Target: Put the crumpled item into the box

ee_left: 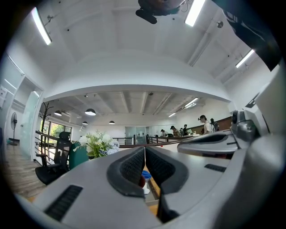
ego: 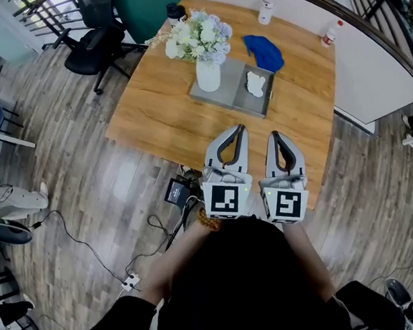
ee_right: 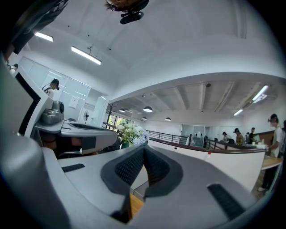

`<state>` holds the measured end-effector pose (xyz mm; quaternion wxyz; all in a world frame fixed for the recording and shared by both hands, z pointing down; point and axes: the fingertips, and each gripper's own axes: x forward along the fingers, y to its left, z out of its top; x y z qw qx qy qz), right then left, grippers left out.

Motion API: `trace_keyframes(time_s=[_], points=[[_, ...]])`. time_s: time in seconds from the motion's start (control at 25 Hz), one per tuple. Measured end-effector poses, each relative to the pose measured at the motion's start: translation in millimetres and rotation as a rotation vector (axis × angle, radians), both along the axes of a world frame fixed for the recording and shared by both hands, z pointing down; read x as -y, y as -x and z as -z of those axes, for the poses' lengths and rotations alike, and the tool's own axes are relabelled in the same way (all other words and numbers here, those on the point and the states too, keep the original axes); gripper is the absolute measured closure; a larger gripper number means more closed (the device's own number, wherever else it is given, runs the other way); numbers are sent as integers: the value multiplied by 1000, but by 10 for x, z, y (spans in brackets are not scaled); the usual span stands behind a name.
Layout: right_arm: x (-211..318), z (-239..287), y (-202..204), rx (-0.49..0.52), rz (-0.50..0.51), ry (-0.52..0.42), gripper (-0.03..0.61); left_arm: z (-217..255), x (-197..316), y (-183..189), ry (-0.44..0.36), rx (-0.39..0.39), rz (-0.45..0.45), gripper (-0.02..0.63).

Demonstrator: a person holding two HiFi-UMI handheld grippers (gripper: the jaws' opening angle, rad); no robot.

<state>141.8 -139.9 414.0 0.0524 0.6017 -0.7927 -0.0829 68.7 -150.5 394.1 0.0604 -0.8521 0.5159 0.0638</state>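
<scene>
A white crumpled item [ego: 255, 83] lies in the right compartment of a shallow grey box [ego: 238, 99] on the wooden table [ego: 167, 121]. A crumpled blue cloth [ego: 263, 51] lies on the table just behind the box. My left gripper [ego: 241, 128] and right gripper [ego: 274, 134] are held side by side over the table's near edge, well short of the box. Both are shut with nothing between their jaws. The tips also meet in the left gripper view [ee_left: 145, 148] and the right gripper view [ee_right: 144, 148].
A white vase of flowers [ego: 203, 46] stands in the box's left compartment. Two white bottles [ego: 267, 8] [ego: 330, 35] and a dark jar [ego: 174, 12] stand along the far edge. An office chair [ego: 95, 44] is at the far left; cables [ego: 172, 221] lie on the floor.
</scene>
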Motion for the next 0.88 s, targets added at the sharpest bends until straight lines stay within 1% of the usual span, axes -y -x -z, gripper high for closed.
trace_keyframes(time_s=[0.2, 0.88], points=[[-46, -12, -7, 8, -5, -8, 572, -8, -35, -42, -21, 13, -13, 591], [-97, -116, 27, 28, 0, 14, 572, -90, -46, -146, -5, 33, -44, 591]])
